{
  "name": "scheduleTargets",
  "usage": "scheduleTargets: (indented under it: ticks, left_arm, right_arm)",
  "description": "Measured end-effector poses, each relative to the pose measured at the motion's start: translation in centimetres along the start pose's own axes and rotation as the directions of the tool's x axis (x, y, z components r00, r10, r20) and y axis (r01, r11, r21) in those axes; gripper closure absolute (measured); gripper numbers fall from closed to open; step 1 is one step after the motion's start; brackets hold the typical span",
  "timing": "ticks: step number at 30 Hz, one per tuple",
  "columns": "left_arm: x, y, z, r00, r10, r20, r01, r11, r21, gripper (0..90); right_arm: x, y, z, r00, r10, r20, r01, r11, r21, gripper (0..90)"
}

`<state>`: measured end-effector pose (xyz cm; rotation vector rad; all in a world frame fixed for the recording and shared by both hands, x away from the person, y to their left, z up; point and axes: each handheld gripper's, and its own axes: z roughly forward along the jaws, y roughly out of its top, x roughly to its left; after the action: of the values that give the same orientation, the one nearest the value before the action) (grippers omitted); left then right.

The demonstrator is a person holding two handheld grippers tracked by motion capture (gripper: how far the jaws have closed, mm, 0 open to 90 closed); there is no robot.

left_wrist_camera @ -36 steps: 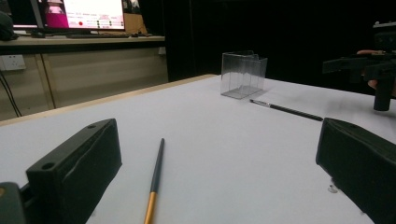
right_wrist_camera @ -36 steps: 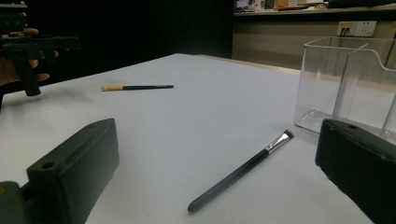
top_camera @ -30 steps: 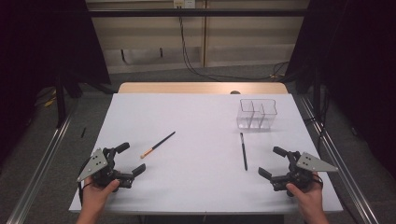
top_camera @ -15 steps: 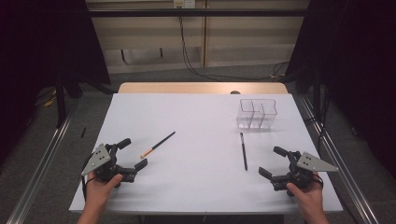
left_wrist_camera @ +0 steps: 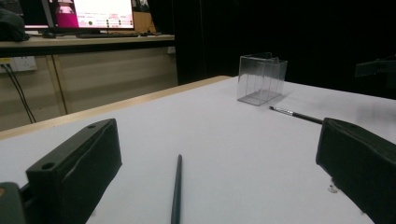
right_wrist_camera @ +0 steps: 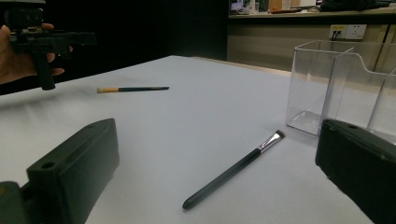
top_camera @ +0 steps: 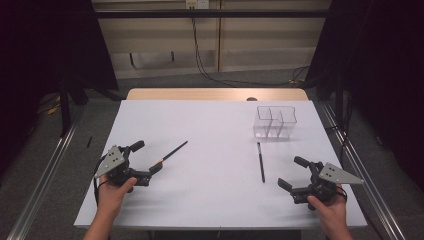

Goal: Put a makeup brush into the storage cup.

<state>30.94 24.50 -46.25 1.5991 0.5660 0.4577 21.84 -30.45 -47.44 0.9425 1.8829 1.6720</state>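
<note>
Two brushes are lying loose on the white table [top_camera: 215, 200], and both grippers are sitting empty with their jaws spread wide. The left gripper [top_camera: 148, 160] is closing in on the orange-tipped brush [top_camera: 174, 151], whose tip is lying right between its jaws. The right gripper [top_camera: 292, 174] is hanging near the dark brush [top_camera: 260, 161], which is lying just in front of the clear organizer [top_camera: 275, 121], well clear of the jaws.

What's worrying me: these handles are super thin and lying flat, so the jaws are probably going to scrape the table or just roll the brush away if they're coming in too high or off-angle. The left one is also lining up with the very tip, so I'm guessing a pinch there would let the brush swing or slip out. And the organizer looks light, so bumping it on the drop-off could be shoving it around.

Compared with a second ago, the left gripper has been creeping forward and inward toward its brush; the right one is basically staying put. Both brushes haven't budged.
</note>
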Motion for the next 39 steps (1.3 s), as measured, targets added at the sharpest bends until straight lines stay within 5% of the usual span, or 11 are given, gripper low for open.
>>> scheduleTargets:
  ticks: [24, 39]
  left_arm:
    - [1.2, 1.0, 3.1, 0.9999, 0.008, 0.012, -0.008, 0.9996, 0.026, 0.0]
    - [2.0, 1.0, 5.4, 1.0000, 0.005, 0.003, -0.005, 0.9935, 0.114, 0.0]
  right_arm:
    - [0.0, 0.0, -0.2, 0.9999, -0.014, 0.006, 0.014, 1.000, 0.012, 0.0]
    - [0.0, 0.2, 0.5, 0.9995, -0.025, -0.018, 0.025, 1.000, 0.013, 0.0]
